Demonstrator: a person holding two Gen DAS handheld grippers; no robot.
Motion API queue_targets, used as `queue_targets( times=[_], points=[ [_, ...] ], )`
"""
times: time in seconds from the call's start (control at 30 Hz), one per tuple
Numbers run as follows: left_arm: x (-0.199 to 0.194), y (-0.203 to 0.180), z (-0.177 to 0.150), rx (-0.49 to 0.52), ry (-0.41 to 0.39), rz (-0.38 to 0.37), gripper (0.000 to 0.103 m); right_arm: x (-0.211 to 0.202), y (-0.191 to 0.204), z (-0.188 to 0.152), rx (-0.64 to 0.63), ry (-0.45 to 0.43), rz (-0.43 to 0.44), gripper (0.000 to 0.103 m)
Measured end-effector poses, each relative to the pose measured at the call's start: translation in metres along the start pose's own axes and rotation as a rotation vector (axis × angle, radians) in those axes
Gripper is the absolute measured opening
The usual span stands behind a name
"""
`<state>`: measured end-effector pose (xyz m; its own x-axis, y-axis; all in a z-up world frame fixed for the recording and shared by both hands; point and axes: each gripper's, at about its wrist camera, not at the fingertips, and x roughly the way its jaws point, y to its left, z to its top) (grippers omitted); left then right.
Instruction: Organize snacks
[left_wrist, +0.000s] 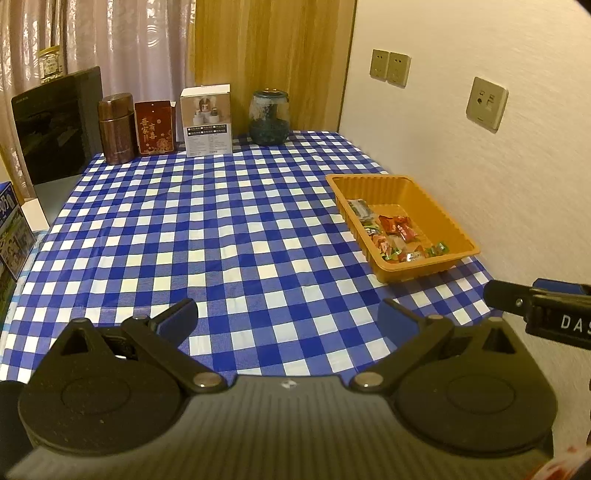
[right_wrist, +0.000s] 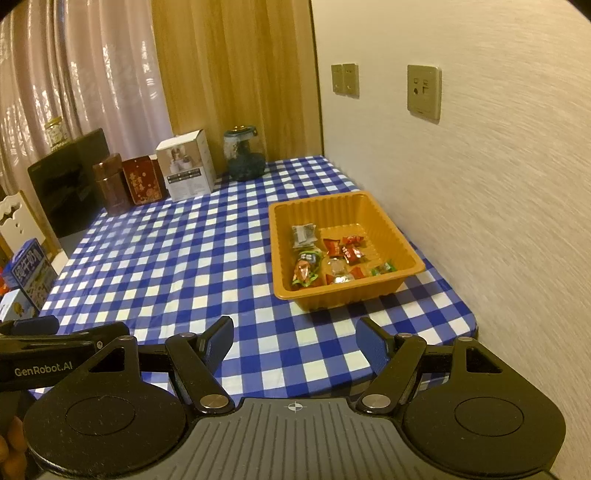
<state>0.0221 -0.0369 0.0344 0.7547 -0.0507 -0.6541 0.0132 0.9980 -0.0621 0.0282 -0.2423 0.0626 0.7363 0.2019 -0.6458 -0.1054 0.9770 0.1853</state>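
orange plastic tray (right_wrist: 384, 291), ribbed walls, open-topped, sat flat on the checked cloth just beside the wall, and held loose wrapped snacks (right_wrist: 341, 254): a grey packet toward the far left, red ones mid-floor, green and clear ones along the near wall.

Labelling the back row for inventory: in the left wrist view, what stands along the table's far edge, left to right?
Brown canister → red box → white box → glass jar.
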Motion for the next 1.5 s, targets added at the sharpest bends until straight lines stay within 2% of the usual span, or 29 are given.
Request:
queue_targets(
  times=[1.5],
  points=[
    [0.0016,-0.0063,0.0002,0.004,0.007,-0.002,0.103,0.0014,-0.0045,-0.0006,0.015,-0.003,-0.005,0.073]
  ],
)
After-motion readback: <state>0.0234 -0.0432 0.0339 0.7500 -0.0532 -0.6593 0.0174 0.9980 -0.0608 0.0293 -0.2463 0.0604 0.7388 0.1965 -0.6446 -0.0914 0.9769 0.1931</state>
